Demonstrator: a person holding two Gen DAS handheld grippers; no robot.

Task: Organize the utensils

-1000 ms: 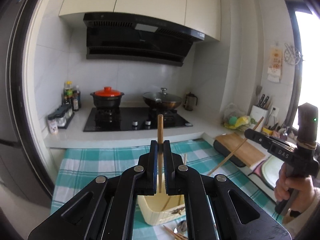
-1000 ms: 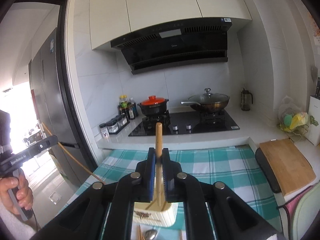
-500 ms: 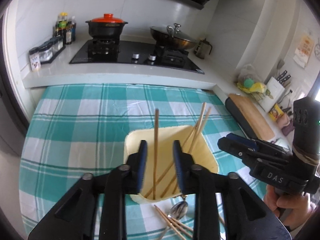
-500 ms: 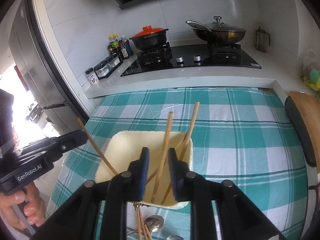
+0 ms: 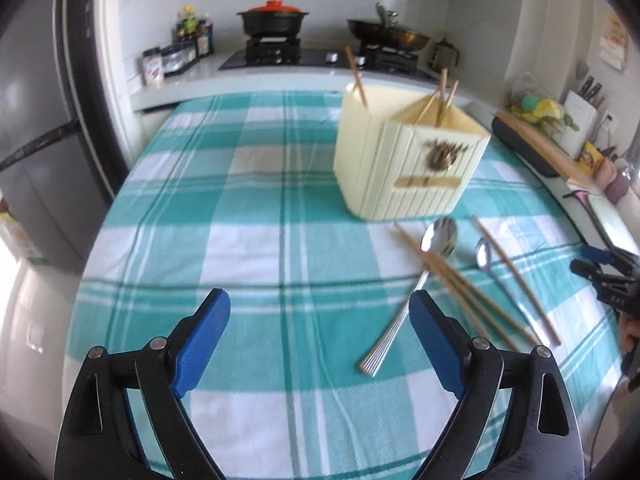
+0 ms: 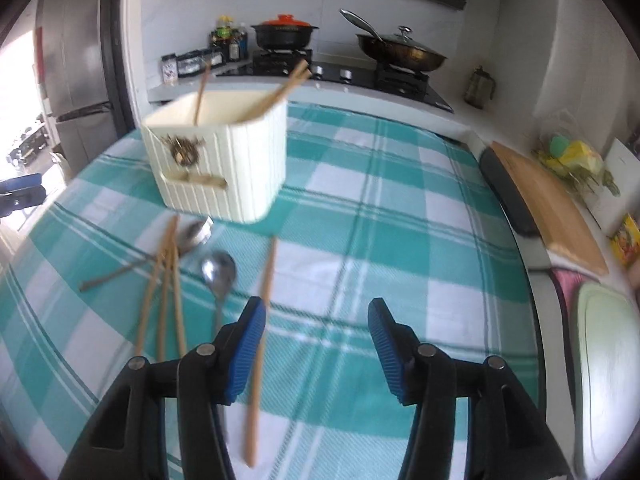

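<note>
Three chopsticks (image 5: 438,98) stand in the cream holder (image 5: 404,160); both claws gape wide, empty

Left gripper (image 5: 320,334), blue-padded fingers (image 5: 204,340) spread wide and empty, above the checked table (image 5: 256,240). Cream utensil holder (image 5: 408,160) — chopsticks (image 5: 436,96) leaning inside — stands beyond two spoons (image 5: 436,240) and loose chopsticks (image 5: 472,288). Right gripper (image 5: 608,276) at the right edge.
</note>
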